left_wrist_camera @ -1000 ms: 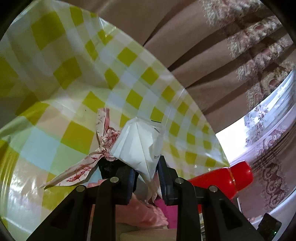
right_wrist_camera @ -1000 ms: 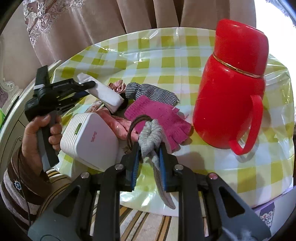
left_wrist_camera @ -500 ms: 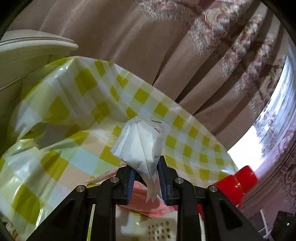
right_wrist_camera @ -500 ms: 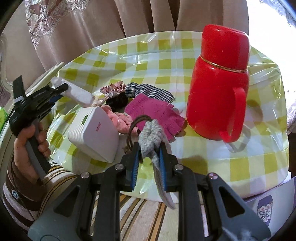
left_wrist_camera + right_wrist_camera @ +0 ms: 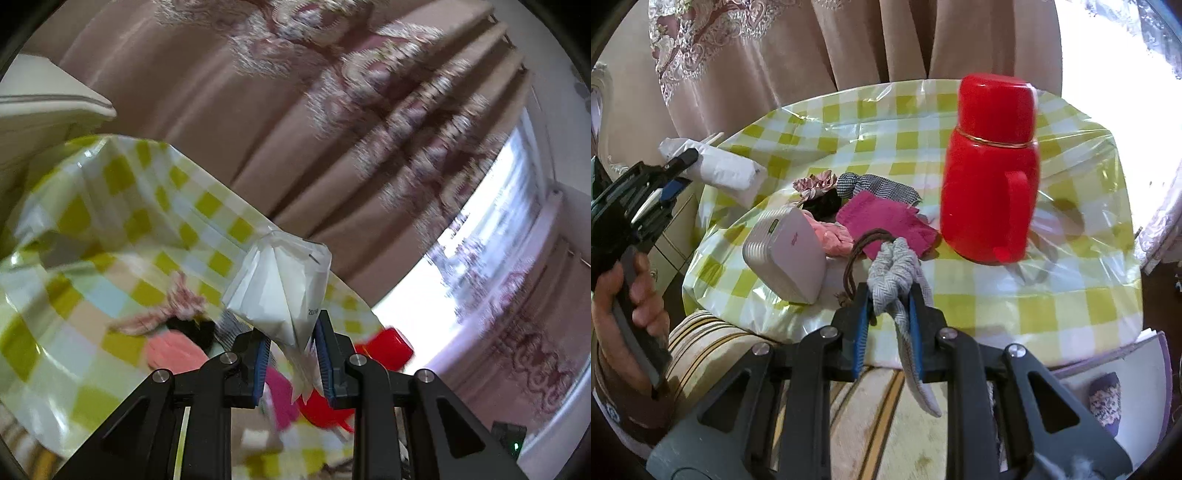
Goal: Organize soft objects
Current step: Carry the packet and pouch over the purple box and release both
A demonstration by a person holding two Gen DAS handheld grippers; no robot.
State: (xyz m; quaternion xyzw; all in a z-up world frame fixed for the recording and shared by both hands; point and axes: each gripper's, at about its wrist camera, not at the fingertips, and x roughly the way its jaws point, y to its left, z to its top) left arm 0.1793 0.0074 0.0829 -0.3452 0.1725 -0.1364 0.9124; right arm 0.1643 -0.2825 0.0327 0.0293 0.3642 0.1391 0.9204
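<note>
My left gripper is shut on a white tissue pack and holds it in the air left of the table; the pack and gripper also show in the right wrist view. My right gripper is shut on a grey herringbone hair tie with a brown elastic loop, above the table's near edge. On the checked tablecloth lie a magenta glove, a pink glove, a checked bow, a floral scrunchie and a black scrunchie.
A red thermos stands at the table's right. A white ribbed box lies at the near left edge. Curtains hang behind the table. A striped cushion and a magazine lie below the near edge.
My left gripper has lifted the tissue pack up and away to the left of the table. My right gripper has drawn back from the table with the hair tie.
</note>
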